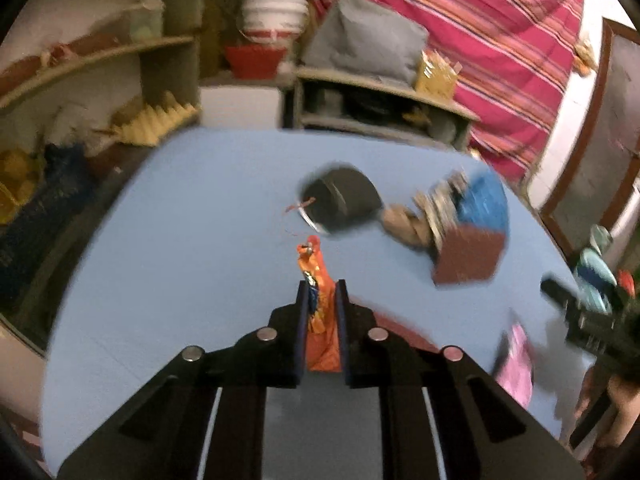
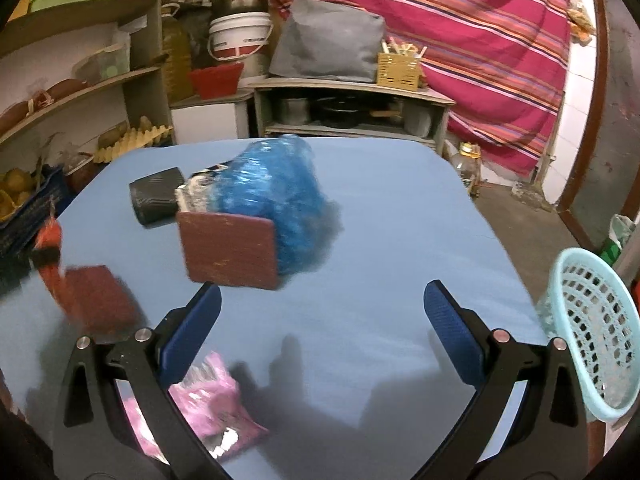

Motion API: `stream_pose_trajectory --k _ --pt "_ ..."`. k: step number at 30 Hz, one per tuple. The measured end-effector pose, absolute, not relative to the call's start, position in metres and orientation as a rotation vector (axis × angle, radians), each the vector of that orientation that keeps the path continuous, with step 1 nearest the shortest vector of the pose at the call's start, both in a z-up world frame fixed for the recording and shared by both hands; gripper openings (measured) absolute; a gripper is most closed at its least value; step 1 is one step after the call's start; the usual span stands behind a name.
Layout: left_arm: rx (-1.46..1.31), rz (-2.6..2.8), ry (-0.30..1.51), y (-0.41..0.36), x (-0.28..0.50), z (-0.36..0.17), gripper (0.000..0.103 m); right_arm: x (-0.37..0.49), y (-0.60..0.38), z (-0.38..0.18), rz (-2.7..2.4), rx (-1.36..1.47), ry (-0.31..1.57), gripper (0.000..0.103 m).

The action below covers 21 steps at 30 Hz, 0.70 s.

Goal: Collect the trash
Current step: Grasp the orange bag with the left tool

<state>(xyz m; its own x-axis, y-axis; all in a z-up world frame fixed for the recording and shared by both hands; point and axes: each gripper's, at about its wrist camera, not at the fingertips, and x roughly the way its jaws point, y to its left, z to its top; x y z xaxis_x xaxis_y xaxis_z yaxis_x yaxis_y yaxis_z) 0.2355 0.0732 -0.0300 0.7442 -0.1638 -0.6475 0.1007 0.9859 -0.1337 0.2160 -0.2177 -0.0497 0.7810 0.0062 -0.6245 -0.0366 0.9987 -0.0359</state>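
Both grippers: black angular frames w/ round silver pivot bolts, two per side. Left gripper (image 1: pixel 322 300) has thin dark-blue pads on straight black fingers. Right gripper (image 2: pixel 322 312) has broader ribbed blue pads (image 2: pixel 450 320) on curved black arms

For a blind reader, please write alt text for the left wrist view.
The left hand-held gripper is shut on an orange wrapper above a blue table. Beyond lie a black pouch, a blue bag and a brown square.
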Motion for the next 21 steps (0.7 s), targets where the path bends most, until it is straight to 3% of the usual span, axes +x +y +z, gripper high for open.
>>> stream_pose_trajectory --k 9,21 --pt "-0.101 -0.021 0.616 0.121 0.26 0.006 0.013 0.247 -0.176 -0.055 0.051 -0.015 0.713 0.099" --pt "-0.151 -0.014 0.674 0.136 0.272 -0.011 0.013 0.289 -0.138 -0.076 -0.065 -0.076 0.77 0.099"
